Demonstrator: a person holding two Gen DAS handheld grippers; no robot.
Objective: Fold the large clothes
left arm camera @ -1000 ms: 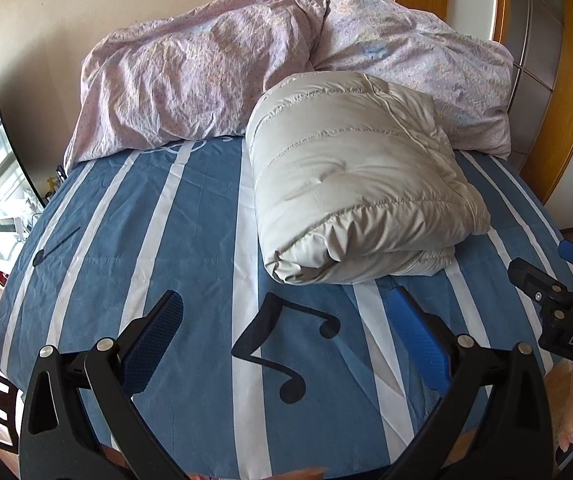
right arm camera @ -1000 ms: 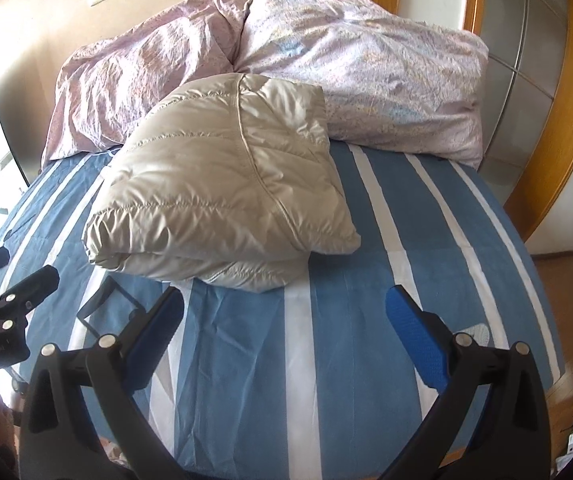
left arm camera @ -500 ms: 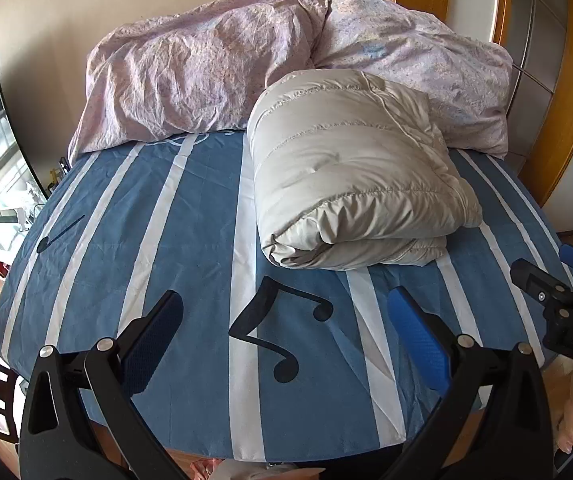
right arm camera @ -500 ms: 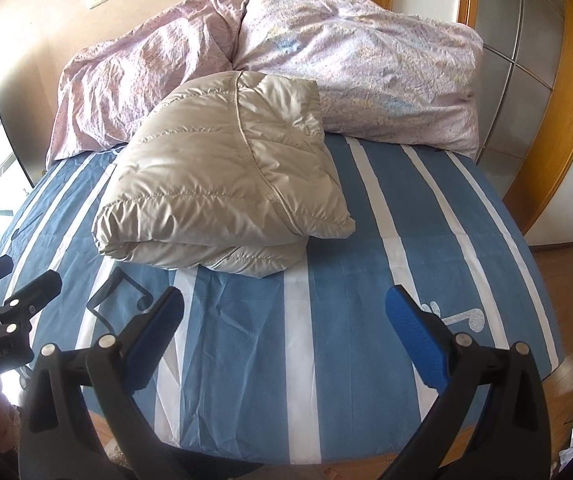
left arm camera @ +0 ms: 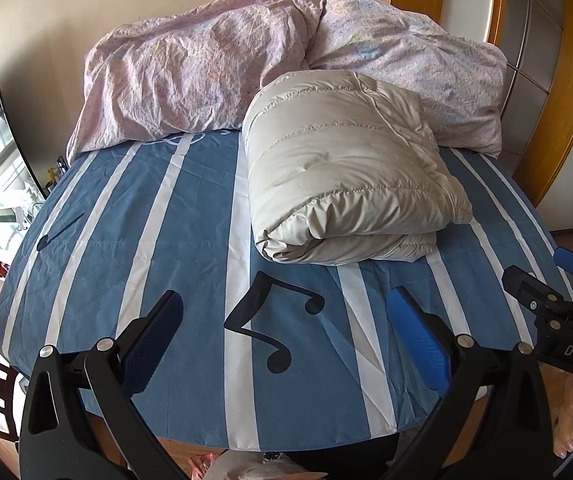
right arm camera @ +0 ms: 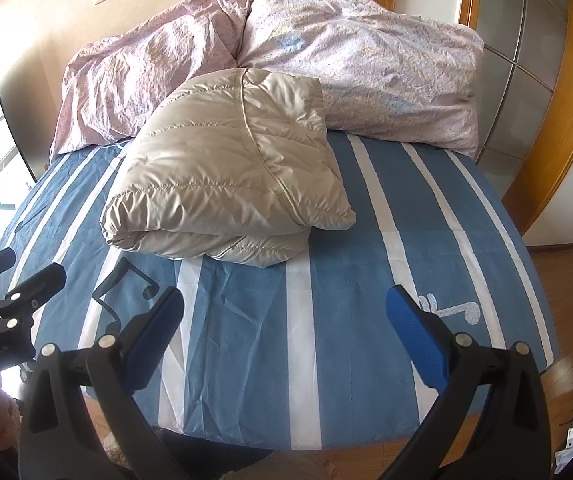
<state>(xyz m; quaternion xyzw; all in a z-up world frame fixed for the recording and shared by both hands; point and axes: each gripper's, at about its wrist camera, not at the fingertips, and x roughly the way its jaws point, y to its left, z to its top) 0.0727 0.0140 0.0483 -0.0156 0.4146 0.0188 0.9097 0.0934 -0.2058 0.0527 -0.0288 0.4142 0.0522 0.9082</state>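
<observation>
A beige puffy down jacket (left arm camera: 346, 168) lies folded into a thick bundle on the blue-and-white striped bed sheet (left arm camera: 146, 232); it also shows in the right wrist view (right arm camera: 226, 184). My left gripper (left arm camera: 286, 328) is open and empty, held over the foot of the bed, well short of the jacket. My right gripper (right arm camera: 286, 328) is open and empty, also back near the bed's front edge. The right gripper shows at the right edge of the left wrist view (left arm camera: 558, 288), and the left gripper at the left edge of the right wrist view (right arm camera: 10, 280).
A crumpled pink duvet (left arm camera: 206, 80) is piled at the head of the bed, against the wall, and touches the jacket's far side. A wooden door frame (left arm camera: 566, 120) stands on the right. The bed's front edge (right arm camera: 326, 444) is just below my grippers.
Both grippers have drawn back from the jacket toward the foot of the bed and risen a little. The folded jacket has not moved. Both stay open.
</observation>
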